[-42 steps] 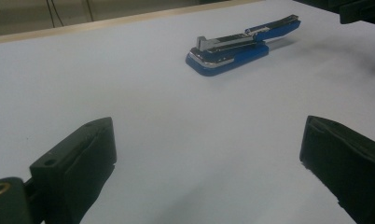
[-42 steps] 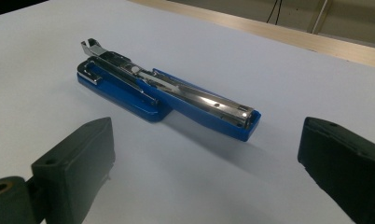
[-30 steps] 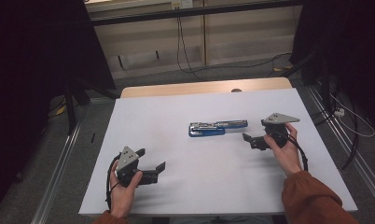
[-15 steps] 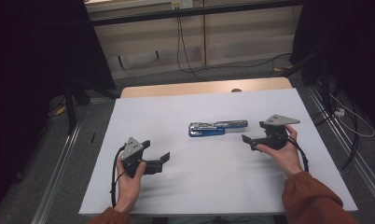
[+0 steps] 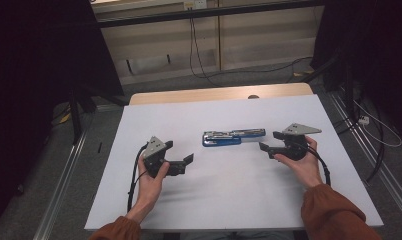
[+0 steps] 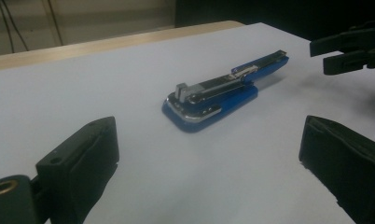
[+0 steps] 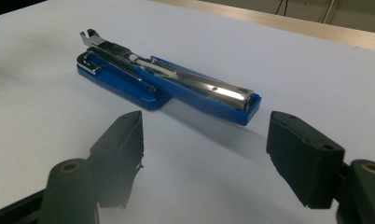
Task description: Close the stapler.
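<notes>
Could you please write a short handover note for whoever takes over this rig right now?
Left gripper: open, holding nothing, near the table's left side, jaws pointing toward the stapler.
Right gripper: open, holding nothing, just off the stapler's right end.
Stapler: blue, swung fully open, lying flat mid-table on the white table, untouched by either gripper.
Done: both grippers are aimed at it.
Left: likely grasp the stapler, probably to close it.

high view looks down from the near side; both gripper views face the stapler (image 5: 233,137) close, low
</notes>
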The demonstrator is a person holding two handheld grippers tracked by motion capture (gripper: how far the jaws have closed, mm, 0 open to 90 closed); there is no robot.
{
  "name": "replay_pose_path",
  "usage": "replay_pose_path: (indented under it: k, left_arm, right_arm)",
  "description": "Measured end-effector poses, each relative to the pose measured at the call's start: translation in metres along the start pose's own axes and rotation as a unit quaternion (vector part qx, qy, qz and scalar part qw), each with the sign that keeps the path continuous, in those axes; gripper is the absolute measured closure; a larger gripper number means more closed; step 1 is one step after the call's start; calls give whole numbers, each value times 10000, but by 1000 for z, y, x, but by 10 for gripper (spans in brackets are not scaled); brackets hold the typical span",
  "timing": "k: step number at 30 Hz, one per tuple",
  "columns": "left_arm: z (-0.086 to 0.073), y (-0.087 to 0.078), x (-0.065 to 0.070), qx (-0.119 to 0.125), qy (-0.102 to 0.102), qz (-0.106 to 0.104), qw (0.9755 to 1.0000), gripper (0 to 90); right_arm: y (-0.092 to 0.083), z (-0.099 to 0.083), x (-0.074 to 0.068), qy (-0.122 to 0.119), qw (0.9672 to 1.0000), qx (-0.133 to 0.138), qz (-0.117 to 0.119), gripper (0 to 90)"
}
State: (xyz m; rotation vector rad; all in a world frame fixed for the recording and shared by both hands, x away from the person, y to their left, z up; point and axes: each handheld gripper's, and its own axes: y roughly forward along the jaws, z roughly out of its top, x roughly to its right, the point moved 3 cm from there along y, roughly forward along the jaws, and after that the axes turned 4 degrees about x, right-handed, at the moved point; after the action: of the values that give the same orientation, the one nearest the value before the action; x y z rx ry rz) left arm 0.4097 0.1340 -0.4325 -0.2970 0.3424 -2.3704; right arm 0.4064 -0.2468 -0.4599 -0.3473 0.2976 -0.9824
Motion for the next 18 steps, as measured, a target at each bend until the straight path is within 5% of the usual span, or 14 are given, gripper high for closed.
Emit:
replay_pose_path:
  k: [6, 18]
  left_arm:
    - [2, 13, -1, -107, 31, 58, 9999, 55]
    - [7, 37, -4, -61, 164, 62, 9998, 51]
  right_arm:
    - [2, -2, -1, 120, 9998, -7, 149, 366]
    - [3, -5, -1, 16, 9999, 26, 150, 723]
